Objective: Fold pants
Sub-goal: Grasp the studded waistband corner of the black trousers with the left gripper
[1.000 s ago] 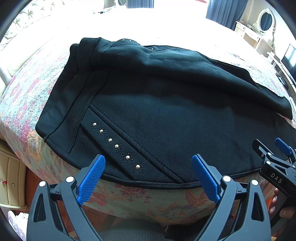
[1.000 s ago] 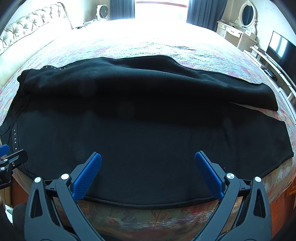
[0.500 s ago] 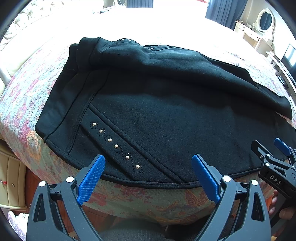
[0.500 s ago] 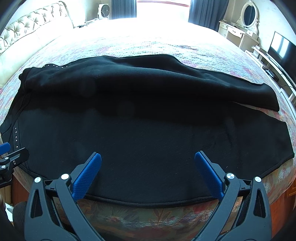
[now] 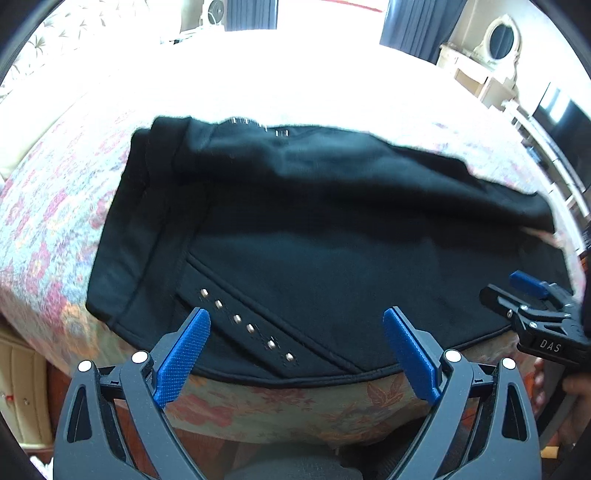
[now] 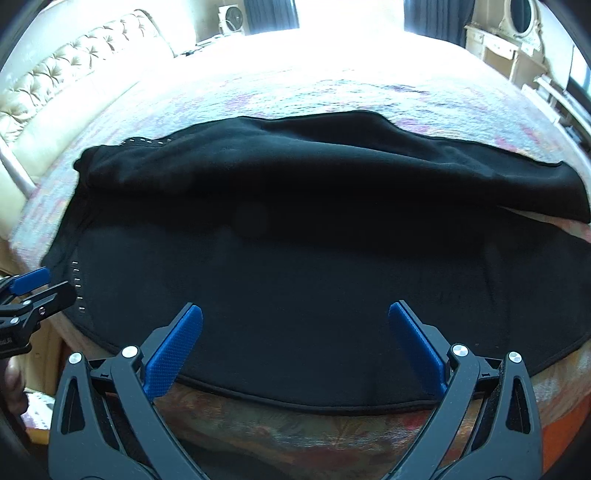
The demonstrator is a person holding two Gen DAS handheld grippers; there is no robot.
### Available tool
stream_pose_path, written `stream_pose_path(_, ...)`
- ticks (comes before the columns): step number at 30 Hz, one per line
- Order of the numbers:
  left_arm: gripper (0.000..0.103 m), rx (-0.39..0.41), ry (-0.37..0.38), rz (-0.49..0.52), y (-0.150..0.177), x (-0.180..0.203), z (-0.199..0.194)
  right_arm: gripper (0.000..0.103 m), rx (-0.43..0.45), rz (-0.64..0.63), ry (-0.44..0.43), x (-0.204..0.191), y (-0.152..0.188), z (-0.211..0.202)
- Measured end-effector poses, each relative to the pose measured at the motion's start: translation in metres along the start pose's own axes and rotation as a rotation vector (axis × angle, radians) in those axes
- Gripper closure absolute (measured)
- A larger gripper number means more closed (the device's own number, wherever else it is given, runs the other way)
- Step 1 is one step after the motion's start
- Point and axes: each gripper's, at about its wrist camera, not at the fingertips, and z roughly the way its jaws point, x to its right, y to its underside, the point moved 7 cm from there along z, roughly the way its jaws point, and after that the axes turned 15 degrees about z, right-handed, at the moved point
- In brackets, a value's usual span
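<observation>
Nearest to the camera, the left hand-held gripper [image 5: 295,350] stood with its blue pads spread wide and held nothing; it hovered just at the near hem of the black pants [image 5: 314,240], close to the diagonal row of metal studs [image 5: 245,325] beside the pocket seam. The right hand-held gripper [image 6: 295,343] was likewise spread and empty, above the near edge of the same garment further along the leg. The pants lay flat across the bed [image 5: 48,229] on its floral bedspread, with one leg already folded over the other, so that the far layer made a thick ridge along the back. Behind them the bedspread was strongly overexposed, and a dressing table with an oval mirror [image 5: 498,35] stood at the far wall. In my judgement the risk was that a gripper would pinch only the upper layer at the hem, or would catch the bedspread together with the cloth, because the edge hung close over the side of the bed; then the next fold would drag crooked. Compared with half a second before, both cameras had risen and tilted, so the pants appeared lower and further in the view and slightly blurred, while the garment itself had not moved.
</observation>
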Motion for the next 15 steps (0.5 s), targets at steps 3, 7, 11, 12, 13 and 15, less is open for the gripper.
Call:
stream_pose_path(3,0.009,0.073,0.130,-0.061,-0.018,-0.038,-0.025,0.002,-0.048,0.033,-0.184,-0.009,-0.013,-0.013)
stream_pose_path(7,0.009,0.091,0.190,-0.173,-0.041,-0.114,-0.024,0.002,-0.033,0.046,-0.282,-0.008,-0.035,-0.030)
stream_pose_path(11,0.009,0.053,0.326,-0.313,-0.064,-0.191,0.016,0.002,-0.024,0.065,-0.267,0.002,-0.042,-0.027)
stream_pose_path(12,0.009,0.047,0.344,-0.331,-0.069,-0.202,0.025,0.002,-0.038,0.066,-0.265,0.004,-0.041,-0.022)
stream_pose_path(13,0.009,0.032,0.358,-0.351,-0.076,-0.213,0.040,0.002,-0.055,0.066,-0.260,0.005,-0.039,-0.018)
stream_pose_path(15,0.009,-0.021,0.408,-0.377,-0.088,-0.224,0.072,0.002,-0.081,0.061,-0.248,0.007,-0.035,-0.010)
